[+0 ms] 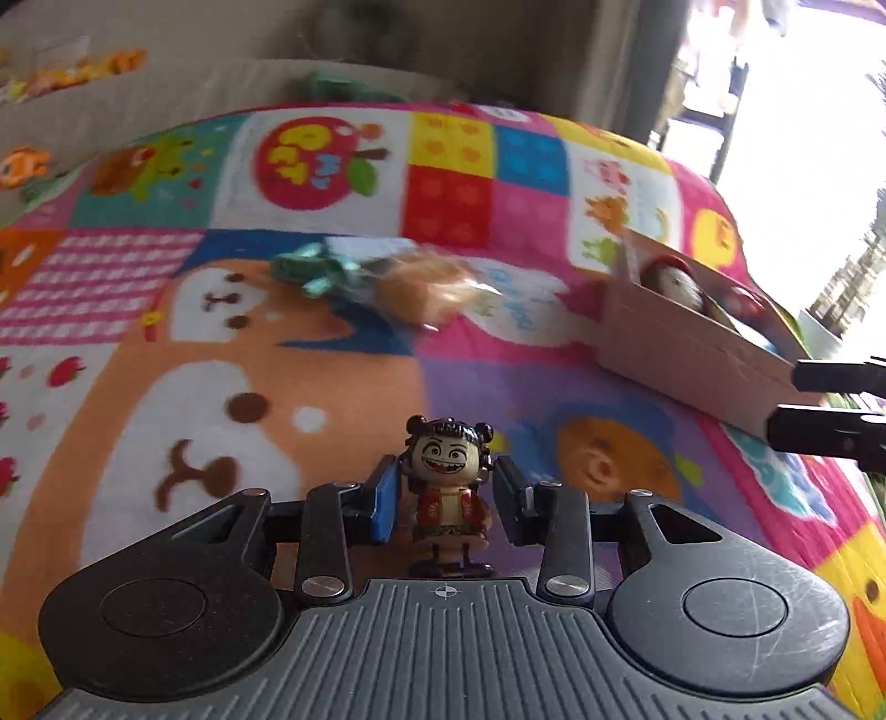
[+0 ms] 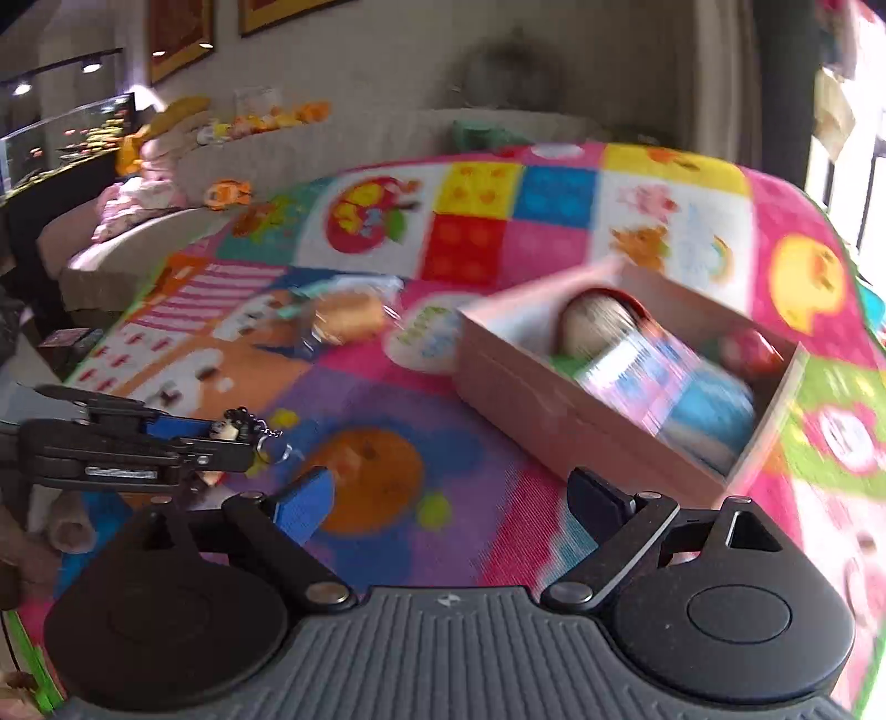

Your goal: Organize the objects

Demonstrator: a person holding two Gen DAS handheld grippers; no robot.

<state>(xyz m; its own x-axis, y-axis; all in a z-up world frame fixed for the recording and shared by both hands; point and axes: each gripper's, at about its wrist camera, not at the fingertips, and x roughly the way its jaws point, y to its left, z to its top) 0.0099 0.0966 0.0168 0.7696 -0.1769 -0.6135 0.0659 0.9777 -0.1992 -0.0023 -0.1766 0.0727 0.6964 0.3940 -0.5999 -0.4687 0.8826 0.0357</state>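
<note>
Writing/labels: none legible. Mat lettering and the can print are too blurred to read.

Left to right, left wrist view: left gripper (image 1: 446, 501) clamped on a small figurine (image 1: 449, 487), dark hair buns, grinning face, red jacket, held upright between the blue pads, above the mat (image 1: 277, 399). Mid-mat lies a wrapped bun (image 1: 426, 291) in clear plastic w/ a teal twist at one end, blurred. Far right, a cardboard box (image 1: 686, 343) holding rounded items, not identifiable here. Right gripper's black fingers (image 1: 830, 435) enter at the right edge, near the box.

Right wrist view: left gripper at far left, figurine w/ keychain ring (image 2: 277, 451) hanging off it. Right gripper (image 2: 451, 498) jaws wide apart, nothing between them, over the mat (image 2: 498, 443). Box (image 2: 515, 387) just ahead-right, containing a lying can (image 2: 664, 382) w/ blue/pink print and a red ball-like item (image 2: 750, 346).

Surface: patchwork cartoon play mat, multi-colour. Room: beige sofa (image 2: 343, 144) behind w/ plush toys (image 2: 166, 138), framed pictures (image 2: 180, 33) on wall, bright window at right.
</note>
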